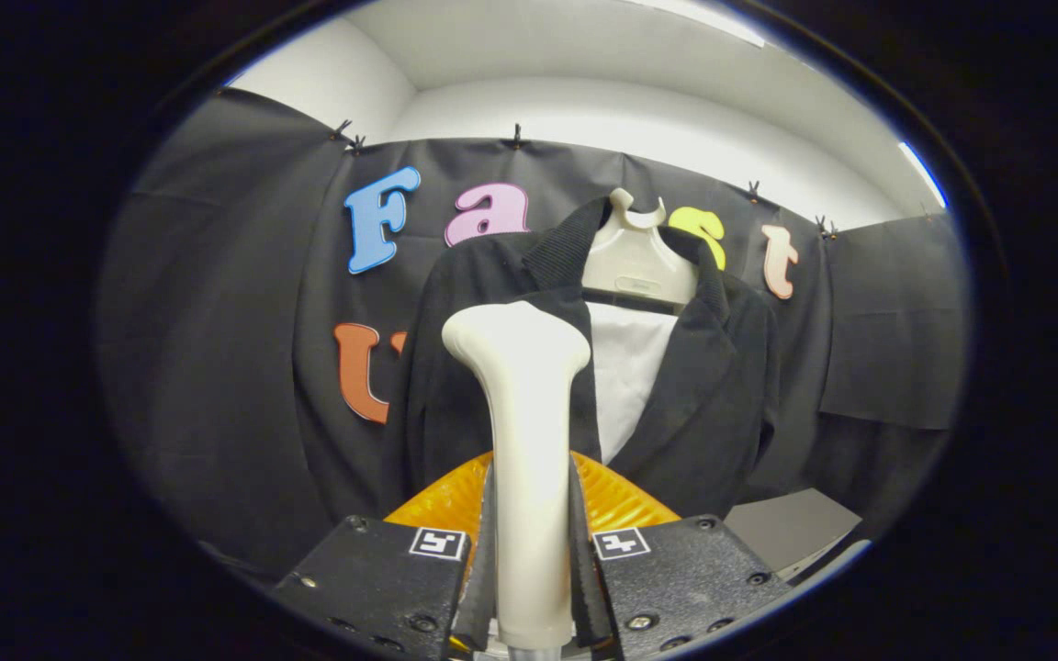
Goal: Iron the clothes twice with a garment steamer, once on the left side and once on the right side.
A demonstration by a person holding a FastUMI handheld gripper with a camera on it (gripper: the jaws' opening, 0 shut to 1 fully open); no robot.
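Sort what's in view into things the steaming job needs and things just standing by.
For the job: garment steamer, clamped between the fingers of the gripper; black jacket just beyond it; the hanger holding the jacket.

Standing by: black cloth wall; grey surface below the jacket.

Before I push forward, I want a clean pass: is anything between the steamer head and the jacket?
Nothing visible. The fingers are shut on the cream plastic steamer handle, whose head rises in front of the black jacket hanging on its cream hanger.

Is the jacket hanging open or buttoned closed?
Open: the black jacket hangs on the hanger, lapels apart over a white panel.
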